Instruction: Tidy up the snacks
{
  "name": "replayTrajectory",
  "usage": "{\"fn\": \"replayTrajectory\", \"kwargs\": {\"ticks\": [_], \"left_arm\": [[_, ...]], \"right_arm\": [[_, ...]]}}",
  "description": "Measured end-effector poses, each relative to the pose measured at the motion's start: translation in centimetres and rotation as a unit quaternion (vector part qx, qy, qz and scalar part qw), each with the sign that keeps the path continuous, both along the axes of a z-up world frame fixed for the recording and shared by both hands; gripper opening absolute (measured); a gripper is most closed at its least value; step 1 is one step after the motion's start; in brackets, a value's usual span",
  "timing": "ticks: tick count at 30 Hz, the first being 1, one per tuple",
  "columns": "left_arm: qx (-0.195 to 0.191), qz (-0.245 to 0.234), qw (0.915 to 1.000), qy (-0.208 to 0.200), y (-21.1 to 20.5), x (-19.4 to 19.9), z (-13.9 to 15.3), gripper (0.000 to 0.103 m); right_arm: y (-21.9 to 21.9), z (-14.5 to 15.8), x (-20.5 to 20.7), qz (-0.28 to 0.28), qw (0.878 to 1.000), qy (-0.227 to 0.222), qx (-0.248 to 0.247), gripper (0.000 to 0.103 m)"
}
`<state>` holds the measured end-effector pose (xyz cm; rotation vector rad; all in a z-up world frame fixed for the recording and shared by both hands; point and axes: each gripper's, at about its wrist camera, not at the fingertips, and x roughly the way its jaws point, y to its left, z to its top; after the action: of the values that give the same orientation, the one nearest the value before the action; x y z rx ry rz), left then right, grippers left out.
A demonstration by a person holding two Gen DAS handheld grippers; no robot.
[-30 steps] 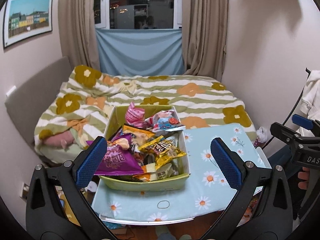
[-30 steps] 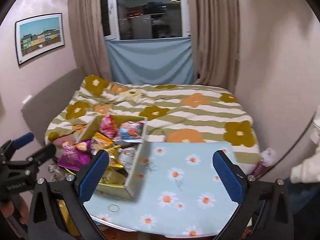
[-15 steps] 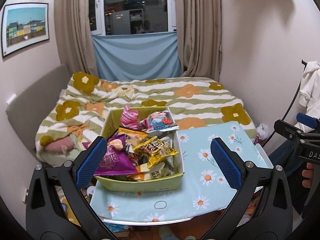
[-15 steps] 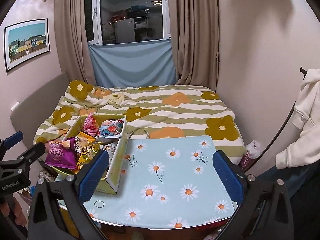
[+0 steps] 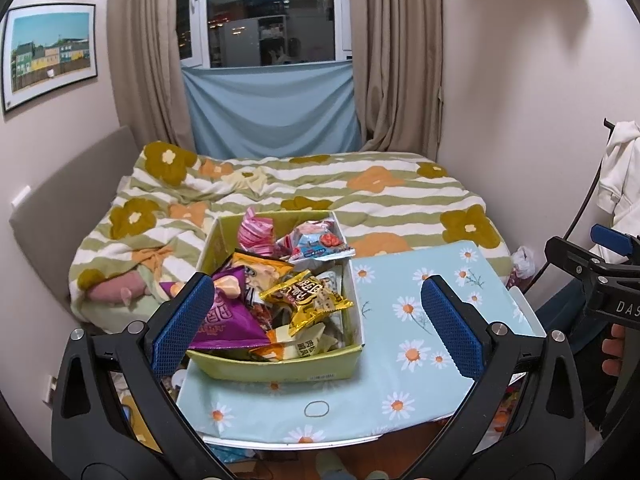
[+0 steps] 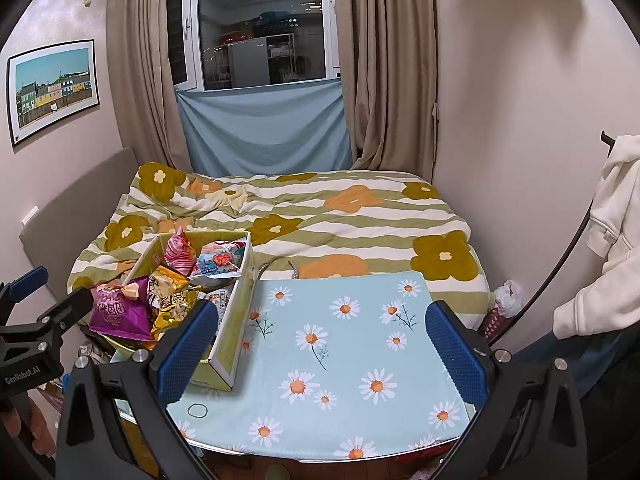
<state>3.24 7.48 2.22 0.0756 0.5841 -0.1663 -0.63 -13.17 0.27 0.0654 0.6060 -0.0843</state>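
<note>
**Blue Pads Spread Wide Over a Daisy Cloth**

Blue textured pads [image 5: 182, 326] tip the black fingers of the left gripper [image 5: 316, 320], which stand far apart with nothing between them. The right gripper [image 6: 322, 354] is equally wide and empty above bare cloth.

Beyond the left gripper's fingers sits a yellow-green cardboard box [image 5: 276, 366] on the left part of the table [image 6: 352, 360], heaped with snack packets: a purple bag [image 5: 228, 322] at the near left, a gold packet [image 5: 310, 300] in the middle, a pink striped packet [image 5: 254, 234] and a pale blue packet [image 5: 316, 242] at the far end. A small black ring [image 5: 317, 408] lies on the cloth just in front of the box.

A light blue cloth printed with daisies covers the table. Behind it lies a bed [image 6: 320, 216] under a green-and-white striped cover with large flowers. Beige curtains [image 6: 390, 72] frame a dark window [image 6: 260, 28], a blue sheet [image 6: 264, 128] hanging below it. A framed picture [image 6: 54, 88] hangs on the left wall; a white garment [image 6: 612, 232] hangs at the right.
</note>
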Motion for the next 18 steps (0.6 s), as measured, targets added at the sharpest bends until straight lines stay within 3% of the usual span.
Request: {"fn": "replayTrajectory", "kwargs": {"ticks": [18], "left_arm": [[-0.001, 0.004, 1.0, -0.003, 0.06, -0.35, -0.2, 0.103]], "right_arm": [[-0.2, -0.08, 0.05, -0.002, 1.0, 0.003, -0.003, 0.103]]}}
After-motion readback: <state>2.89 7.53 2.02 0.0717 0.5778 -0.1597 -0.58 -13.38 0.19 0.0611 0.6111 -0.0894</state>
